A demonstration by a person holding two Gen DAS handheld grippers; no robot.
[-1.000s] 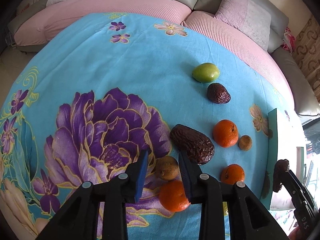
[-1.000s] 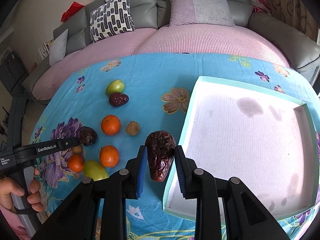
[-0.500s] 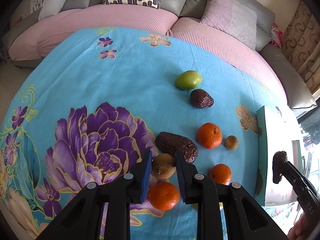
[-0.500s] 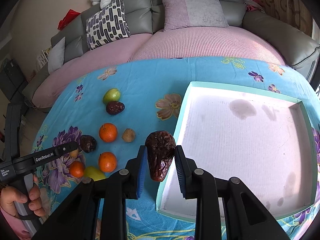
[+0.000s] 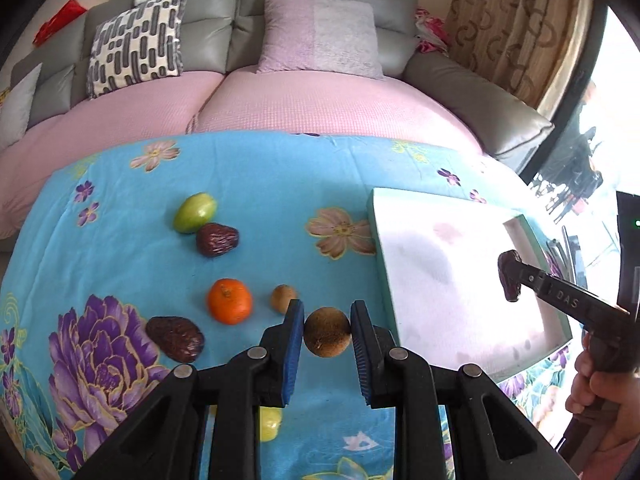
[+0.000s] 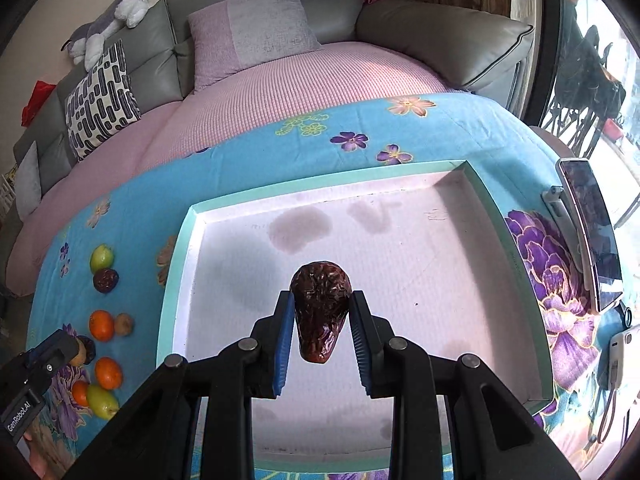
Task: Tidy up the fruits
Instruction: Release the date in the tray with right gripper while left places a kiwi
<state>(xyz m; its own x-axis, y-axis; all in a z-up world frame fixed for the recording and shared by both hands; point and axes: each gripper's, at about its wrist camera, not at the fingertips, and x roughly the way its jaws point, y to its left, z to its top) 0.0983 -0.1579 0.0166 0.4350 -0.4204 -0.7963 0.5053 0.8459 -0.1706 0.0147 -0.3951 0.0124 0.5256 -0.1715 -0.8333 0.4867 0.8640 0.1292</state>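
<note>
Two fruits held, both bound for the tray (image 6: 496, 216).
Right gripper (image 6: 320, 332) hangs over the tray floor, jaws closed on a date (image 6: 320, 312), likely for release there; left gripper (image 5: 327, 340) pinches a round brown fruit (image 5: 327, 337) above the cloth (image 5: 260, 184), jaws narrowed onto it, other fruit loose nearby.

The tray (image 6: 182, 264) floor lies bare and open from above, bounded only by its low teal rim. Left of it, fruit crowds the table (image 5: 260, 184): an orange (image 5: 229, 301), a dark date (image 5: 176, 338), a small brown fruit (image 5: 283, 298).
</note>
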